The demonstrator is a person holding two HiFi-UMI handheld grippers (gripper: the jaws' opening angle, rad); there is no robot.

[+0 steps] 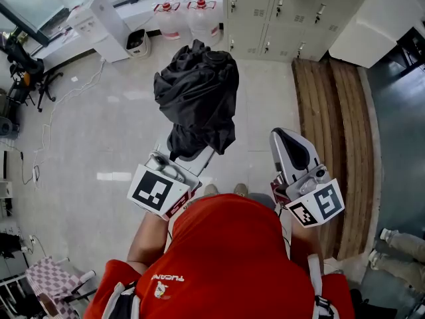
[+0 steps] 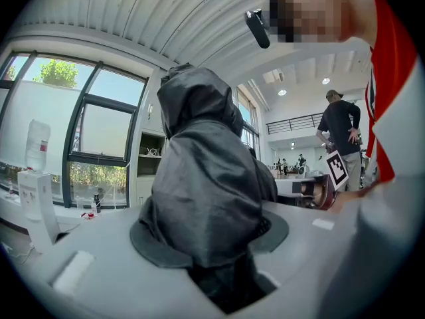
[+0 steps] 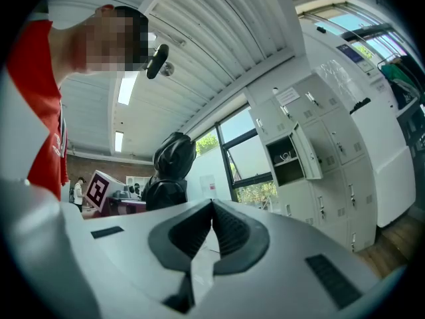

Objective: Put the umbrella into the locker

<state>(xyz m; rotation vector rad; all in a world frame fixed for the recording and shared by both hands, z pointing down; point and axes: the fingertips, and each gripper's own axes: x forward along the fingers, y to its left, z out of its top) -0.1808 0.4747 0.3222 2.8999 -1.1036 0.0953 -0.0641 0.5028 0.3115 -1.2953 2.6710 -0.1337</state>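
1. Right now the left gripper (image 1: 183,161) is clamped on the umbrella (image 1: 196,95). Its jaws stand partly apart, with the black folded cloth bunched between them and filling the gap in the left gripper view.
2. The umbrella is closed and loosely bundled. It sticks out ahead of the left gripper, held in the air above the pale floor (image 1: 99,125), and touches nothing else.
3. The right gripper (image 1: 284,138) holds nothing. In the right gripper view its dark ribbed pads (image 3: 229,228) meet at the tips with nothing between them.
4. The right gripper is just to the right of the umbrella and apart from it. Both grippers point roughly level, towards the far wall.
5. The lockers (image 1: 279,12) stand in a grey row along that wall, well ahead of the umbrella.
6. In the right gripper view one locker compartment (image 3: 287,158) is open, its door (image 3: 309,153) swung out to the right. Something small lies on its shelf, too small to make out.
7. A strip of wooden boards (image 1: 332,111) runs along the floor on the right, up to the lockers.
8. Two big water bottles (image 1: 180,18) stand by the wall, left of the lockers.
9. The person's red shirt (image 1: 232,258) fills the bottom of the head view, behind both grippers.
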